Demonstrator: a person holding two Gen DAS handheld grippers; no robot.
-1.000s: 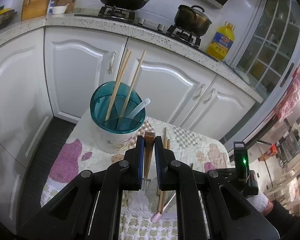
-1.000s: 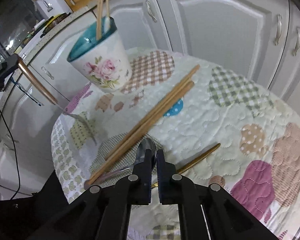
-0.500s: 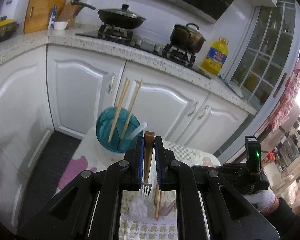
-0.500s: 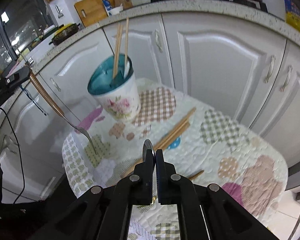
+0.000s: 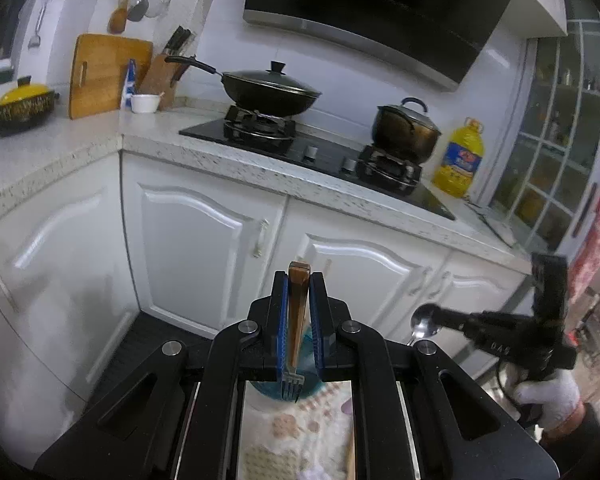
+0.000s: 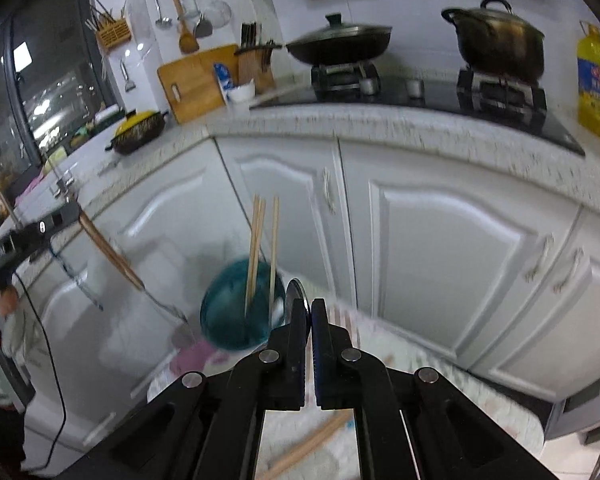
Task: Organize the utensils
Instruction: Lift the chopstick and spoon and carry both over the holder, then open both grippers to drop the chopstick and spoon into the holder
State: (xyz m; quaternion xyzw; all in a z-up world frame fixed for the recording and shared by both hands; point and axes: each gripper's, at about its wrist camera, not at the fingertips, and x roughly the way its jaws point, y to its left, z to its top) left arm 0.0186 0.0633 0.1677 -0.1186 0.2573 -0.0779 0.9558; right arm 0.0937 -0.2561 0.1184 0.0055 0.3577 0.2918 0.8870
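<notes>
Left wrist view: left gripper [image 5: 299, 322], black frame with blue pads, clamped on slim fork with brown wooden handle [image 5: 297, 320]; handle end poking up past the fingertips, steel tines hanging below the pads. Directly beneath the tines, teal-rimmed utensil cup [image 5: 296, 390], mostly hidden by the fingers, standing on patchwork quilted table cover [image 5: 296, 436]. At right, right gripper [image 5: 440, 316], black, carried in a white-gloved hand [image 5: 548, 398], with round steel spoon bowl [image 5: 421, 322] at its tip. Behind: white cabinet doors, speckled counter, black lidded wok [image 5: 270, 90], dark stockpot [image 5: 406, 130], yellow oil bottle [image 5: 458, 160].

Right wrist view (blurred): right gripper [image 6: 309, 320] pressed together on the spoon [image 6: 294, 294], bowl edge-on above the fingertips. Just left, the cup [image 6: 236, 316] on the table cover [image 6: 420, 364], holding three pale wooden chopsticks [image 6: 256, 248] upright. Far left, left gripper [image 6: 60, 216] holding the fork [image 6: 112, 256] slanted, tines down, near the cup. One more chopstick [image 6: 312, 444] lying on the cover.
</notes>
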